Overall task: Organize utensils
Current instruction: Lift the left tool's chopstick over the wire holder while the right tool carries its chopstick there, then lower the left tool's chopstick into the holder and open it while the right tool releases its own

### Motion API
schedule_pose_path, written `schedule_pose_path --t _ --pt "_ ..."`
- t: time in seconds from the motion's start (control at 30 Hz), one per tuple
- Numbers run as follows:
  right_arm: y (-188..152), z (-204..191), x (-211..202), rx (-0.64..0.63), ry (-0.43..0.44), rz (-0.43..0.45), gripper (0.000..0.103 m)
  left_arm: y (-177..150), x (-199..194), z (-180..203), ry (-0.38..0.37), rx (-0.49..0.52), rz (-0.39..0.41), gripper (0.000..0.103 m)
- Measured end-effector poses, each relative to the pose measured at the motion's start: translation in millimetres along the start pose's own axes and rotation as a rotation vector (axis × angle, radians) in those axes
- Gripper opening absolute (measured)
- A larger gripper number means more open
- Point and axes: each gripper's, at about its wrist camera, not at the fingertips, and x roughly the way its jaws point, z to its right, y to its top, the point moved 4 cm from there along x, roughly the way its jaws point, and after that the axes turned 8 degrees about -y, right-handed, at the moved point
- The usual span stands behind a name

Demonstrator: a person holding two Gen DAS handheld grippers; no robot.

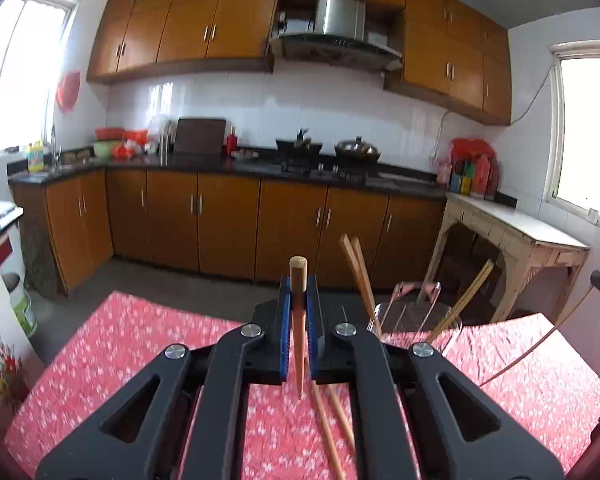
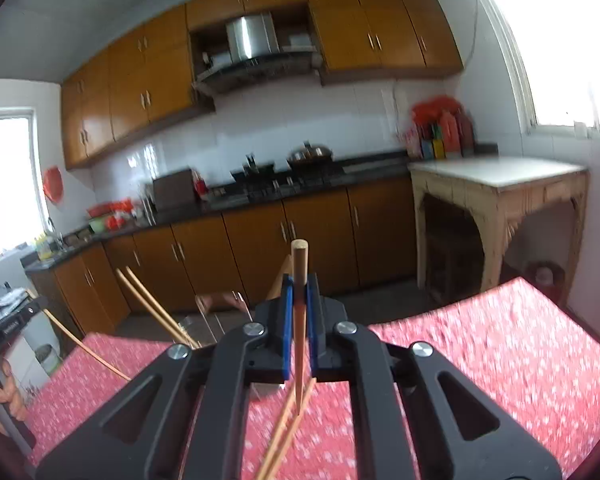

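Observation:
My left gripper [image 1: 299, 300] is shut on a wooden chopstick [image 1: 298, 280] that stands upright between its blue pads, above the red floral tablecloth [image 1: 140, 360]. My right gripper [image 2: 299, 300] is shut on another upright wooden chopstick [image 2: 299, 264]. A clear glass holder [image 1: 412, 316] with several chopsticks [image 1: 358, 268] leaning in it stands just right of the left gripper; it shows left of the right gripper in the right wrist view [image 2: 208, 320]. Two loose chopsticks [image 1: 332, 420] lie on the cloth under the left gripper, and two [image 2: 288, 428] under the right.
The table's far edge drops to a grey floor [image 1: 204, 288]. Brown kitchen cabinets [image 1: 220, 224] and a black counter run along the back wall. A pale side table [image 2: 500, 184] stands at the right. The person's hand [image 2: 0, 396] shows at the left edge.

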Motion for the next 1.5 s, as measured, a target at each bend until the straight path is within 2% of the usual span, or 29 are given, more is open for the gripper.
schedule_pose_path --t 0.17,0.3,0.47,0.67,0.83,1.2,1.5 --pt "25.5 -10.6 -6.8 0.006 0.041 0.048 0.007 23.7 -6.3 14.4 -0.021 0.013 0.048 0.007" --pt "44.8 -17.4 -8.3 0.025 0.078 0.081 0.007 43.5 -9.4 29.1 -0.074 -0.006 0.075 0.007" --pt "70.6 -31.0 2.5 0.064 0.134 0.125 0.007 77.9 -11.1 54.5 -0.123 -0.019 0.154 0.007" --pt "73.4 -55.0 36.7 0.041 0.149 0.131 0.007 94.4 11.8 75.6 -0.093 -0.01 0.231 0.007" --pt "58.1 -62.0 68.8 0.042 0.17 0.057 0.007 101.9 42.2 82.5 -0.049 -0.029 0.263 0.007" --pt "34.0 -59.8 105.4 0.038 0.202 -0.056 0.008 66.4 96.0 78.7 -0.022 -0.071 0.185 0.007" --pt "15.1 -61.2 134.7 0.063 0.223 -0.147 0.008 43.2 117.7 63.6 -0.021 -0.121 0.102 0.007"
